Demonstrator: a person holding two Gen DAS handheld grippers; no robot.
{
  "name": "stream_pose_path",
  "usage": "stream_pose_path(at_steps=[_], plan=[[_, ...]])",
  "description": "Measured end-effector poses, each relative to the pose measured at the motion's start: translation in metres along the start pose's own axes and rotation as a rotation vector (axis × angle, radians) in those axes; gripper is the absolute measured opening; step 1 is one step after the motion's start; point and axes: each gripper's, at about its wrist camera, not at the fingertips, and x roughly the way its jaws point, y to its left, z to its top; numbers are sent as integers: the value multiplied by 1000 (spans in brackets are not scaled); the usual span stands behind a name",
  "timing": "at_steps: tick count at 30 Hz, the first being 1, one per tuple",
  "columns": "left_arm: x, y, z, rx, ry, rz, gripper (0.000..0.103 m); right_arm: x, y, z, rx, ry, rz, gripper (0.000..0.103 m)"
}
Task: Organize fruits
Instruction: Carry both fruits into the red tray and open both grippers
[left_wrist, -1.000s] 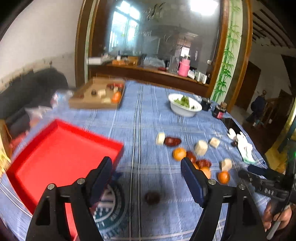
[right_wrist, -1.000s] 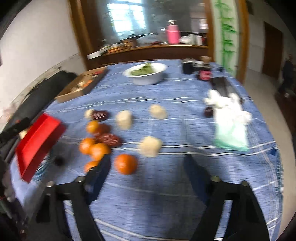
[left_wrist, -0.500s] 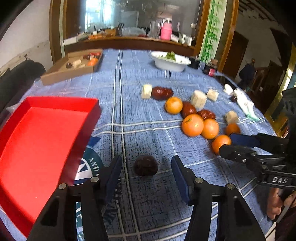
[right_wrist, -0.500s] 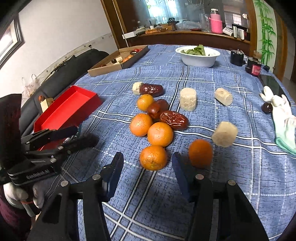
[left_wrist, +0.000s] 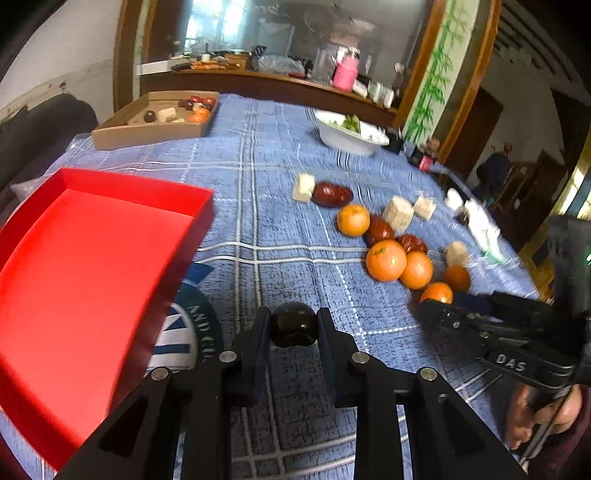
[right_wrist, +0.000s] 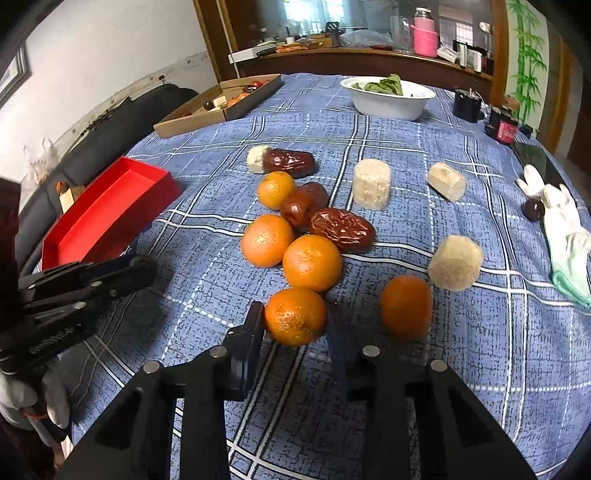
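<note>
My left gripper (left_wrist: 293, 325) is shut on a small dark round fruit (left_wrist: 293, 323), just right of the empty red tray (left_wrist: 85, 273). My right gripper (right_wrist: 295, 325) is closed around an orange (right_wrist: 295, 315), its fingers touching both sides. Other oranges (right_wrist: 312, 263), dark red dates (right_wrist: 341, 229) and pale cylindrical pieces (right_wrist: 371, 184) lie scattered on the blue checked tablecloth (right_wrist: 461, 350). The right gripper also shows in the left wrist view (left_wrist: 436, 306), and the left gripper in the right wrist view (right_wrist: 140, 269).
A cardboard box (left_wrist: 155, 118) with fruit pieces stands at the far left. A white bowl (right_wrist: 388, 98) of greens, dark jars (right_wrist: 467, 105) and a white glove (right_wrist: 565, 229) lie at the far and right side. The table edge is near on the right.
Both grippers have closed: the left onto the dark fruit, the right onto the nearest orange. Both moved forward to their fruit.
</note>
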Motion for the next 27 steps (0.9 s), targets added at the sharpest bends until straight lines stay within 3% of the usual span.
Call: stream_pose_path(at_steps=[5,13,19,24,27], plan=[[-38,30,4,-83,-81,-12,25,-20,7,-2,0,-46,20,31],[-66,121,-1,-271,-145,185,25,-31,77,20,-91,-63,184,32],[-69,163,-7,-366,-139,267,25,-7,160,46,-184,-12,341,32],[-77,184,-15,-428,-160,253,26,30,215,58,-250,57,367,32],[-87,191,-20,-450,-179,237,28,53,236,63,-271,87,339,32]])
